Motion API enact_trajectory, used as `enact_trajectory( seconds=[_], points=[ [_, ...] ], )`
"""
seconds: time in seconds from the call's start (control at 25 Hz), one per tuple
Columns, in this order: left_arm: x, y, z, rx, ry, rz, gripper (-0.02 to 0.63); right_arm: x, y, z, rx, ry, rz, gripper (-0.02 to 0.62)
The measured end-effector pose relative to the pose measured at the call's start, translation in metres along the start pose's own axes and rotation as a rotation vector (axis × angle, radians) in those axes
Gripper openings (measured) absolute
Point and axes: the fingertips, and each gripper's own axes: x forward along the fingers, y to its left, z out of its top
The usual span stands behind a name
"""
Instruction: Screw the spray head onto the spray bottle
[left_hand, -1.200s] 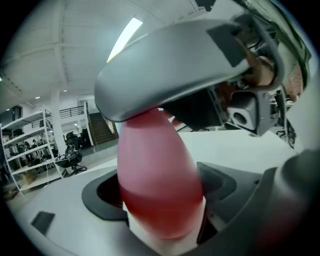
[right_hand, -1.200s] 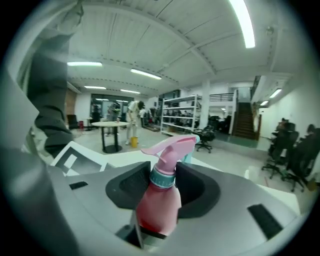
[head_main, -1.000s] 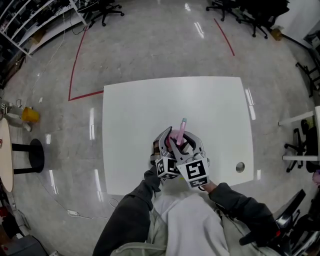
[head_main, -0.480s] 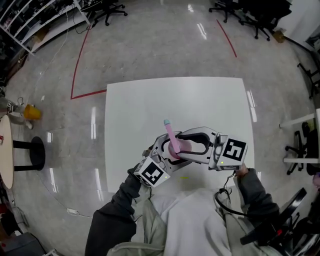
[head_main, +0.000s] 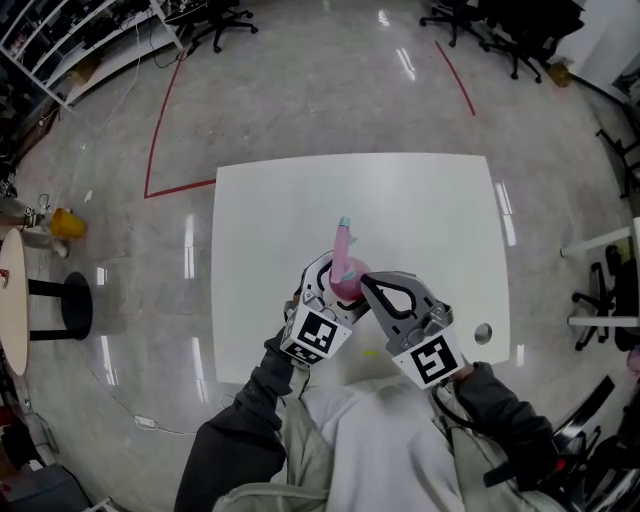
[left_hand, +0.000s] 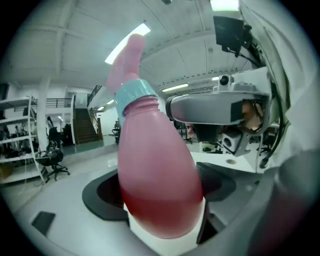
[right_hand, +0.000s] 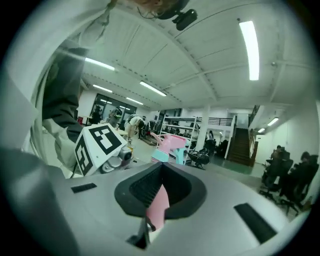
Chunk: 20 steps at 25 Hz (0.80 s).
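Note:
A pink spray bottle (head_main: 348, 281) with a light blue collar (left_hand: 135, 93) and a pink spray head (head_main: 343, 237) on top stands tilted above the white table (head_main: 420, 215). My left gripper (head_main: 336, 290) is shut on the bottle's body (left_hand: 157, 170). Just right of the bottle, my right gripper (head_main: 366, 285) has just been closing and its jaws now stand shut. In the right gripper view a pink sliver (right_hand: 159, 202) shows in the slot of that gripper (right_hand: 150, 222); whether it is pinched I cannot tell. The spray head (right_hand: 170, 145) lies beyond.
The table has a small round hole (head_main: 482, 332) near its right front corner. Office chairs (head_main: 480, 25) stand on the floor behind it and a black stool (head_main: 70, 310) at the left. The person's sleeves (head_main: 250, 440) reach in from below.
The right gripper has swung from the bottle's right side round toward the person and its jaws have shut. The bottle's spray head has tipped from pointing up-left to more upright.

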Motion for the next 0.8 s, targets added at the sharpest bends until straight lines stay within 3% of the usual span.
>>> enact_trajectory(
  seconds=[0.04, 0.12, 0.2, 0.28, 0.36, 0.52, 0.56, 0.72, 0.8],
  points=[
    [0.004, -0.002, -0.006, 0.026, 0.010, 0.020, 0.437, -0.003, 0.001, -0.003, 0.039, -0.021, -0.007, -0.009],
    [0.009, -0.007, -0.016, 0.095, 0.028, 0.040, 0.437, -0.010, 0.002, -0.003, 0.226, -0.088, 0.012, -0.008],
    [0.009, -0.011, -0.022, 0.170, 0.048, 0.041, 0.437, -0.012, -0.001, 0.001, 0.375, -0.123, 0.089, 0.002],
    [0.007, -0.016, -0.025, 0.224, 0.061, 0.029, 0.437, -0.010, -0.002, 0.005, 0.355, -0.120, 0.186, 0.099],
    [0.006, -0.026, -0.024, 0.258, 0.059, -0.012, 0.437, -0.011, 0.002, 0.006, 0.243, -0.100, 0.264, 0.160],
    [0.001, -0.044, -0.017, 0.303, 0.035, -0.135, 0.437, -0.018, 0.006, 0.008, 0.015, -0.024, 0.386, 0.231],
    [-0.003, -0.045, -0.015, 0.299, 0.020, -0.153, 0.437, -0.020, 0.004, 0.010, 0.023, -0.021, 0.403, 0.232],
    [-0.018, -0.045, -0.008, 0.273, -0.032, -0.187, 0.437, -0.025, -0.012, 0.012, 0.270, -0.025, 0.482, 0.232],
    [-0.020, -0.048, -0.007, 0.296, -0.020, -0.209, 0.437, -0.026, -0.020, 0.016, 0.302, -0.039, 0.506, 0.232]
  ],
)
